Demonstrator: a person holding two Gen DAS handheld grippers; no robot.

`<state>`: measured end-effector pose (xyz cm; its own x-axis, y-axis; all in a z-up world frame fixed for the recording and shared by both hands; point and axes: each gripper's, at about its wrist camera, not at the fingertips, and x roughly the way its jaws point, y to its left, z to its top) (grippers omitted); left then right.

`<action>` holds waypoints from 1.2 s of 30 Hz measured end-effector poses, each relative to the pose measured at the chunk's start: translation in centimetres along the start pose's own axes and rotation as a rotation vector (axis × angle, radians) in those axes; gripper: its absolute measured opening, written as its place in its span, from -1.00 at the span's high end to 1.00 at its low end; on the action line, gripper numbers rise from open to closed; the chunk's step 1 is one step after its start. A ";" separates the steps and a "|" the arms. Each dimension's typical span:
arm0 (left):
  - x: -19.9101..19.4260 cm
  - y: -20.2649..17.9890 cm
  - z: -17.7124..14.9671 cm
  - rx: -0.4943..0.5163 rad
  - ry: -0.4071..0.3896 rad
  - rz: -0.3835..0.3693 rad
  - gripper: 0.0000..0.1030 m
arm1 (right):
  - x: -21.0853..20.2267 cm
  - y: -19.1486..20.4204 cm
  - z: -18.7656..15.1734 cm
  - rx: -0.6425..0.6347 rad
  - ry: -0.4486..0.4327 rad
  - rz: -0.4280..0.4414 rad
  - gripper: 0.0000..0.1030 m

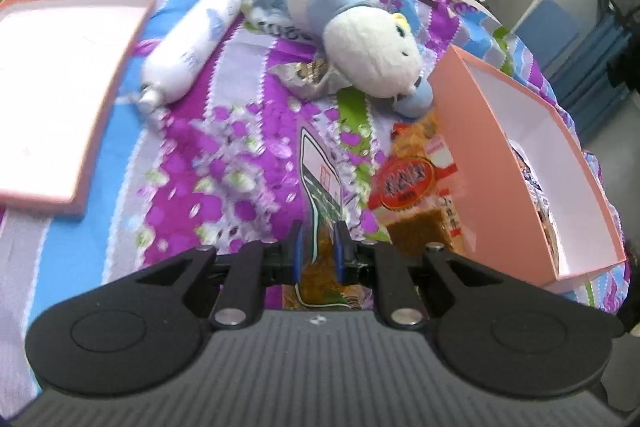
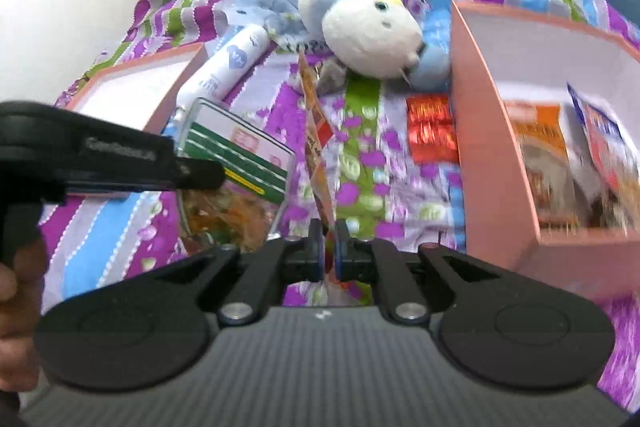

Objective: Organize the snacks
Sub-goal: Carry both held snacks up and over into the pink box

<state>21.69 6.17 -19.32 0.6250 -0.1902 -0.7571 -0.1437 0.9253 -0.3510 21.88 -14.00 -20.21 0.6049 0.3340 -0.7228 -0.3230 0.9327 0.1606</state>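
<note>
My left gripper (image 1: 319, 247) clamps the green-and-white snack pouch (image 1: 320, 179) at six o'clock. My right gripper (image 2: 328, 247) pinches an orange packet (image 2: 316, 131) edge-on. The pink box (image 2: 492, 131) sits at three o'clock, holding snacks.

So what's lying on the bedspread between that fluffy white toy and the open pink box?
In the right wrist view, a shiny red-wrapped snack lies between the plush toy and the pink box, close against the box wall.

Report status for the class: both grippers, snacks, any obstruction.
Left gripper shut on clear green-labelled snack packet. Right gripper shut on thin orange snack packet. Open pink cardboard box already holds snacks. White-and-blue plush toy beside box.
</note>
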 end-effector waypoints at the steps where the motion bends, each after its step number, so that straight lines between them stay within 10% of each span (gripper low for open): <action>1: -0.5 0.2 -0.5 -0.010 -0.007 -0.002 0.66 | -0.5 0.0 -0.3 0.009 -0.002 0.010 0.83; 16: -3.6 -0.7 -5.2 0.011 -0.006 0.003 0.66 | -5.3 -0.2 -3.0 0.059 -0.072 0.000 0.83; 36: -11.9 -10.6 4.0 0.164 -0.183 -0.095 0.66 | -14.5 -3.5 4.1 0.035 -0.309 -0.046 0.83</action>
<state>18.83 -0.09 -4.44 0.7603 -0.2301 -0.6075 0.0395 0.9498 -0.3103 17.19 -21.58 -7.57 0.8130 0.3115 -0.4920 -0.2678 0.9502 0.1593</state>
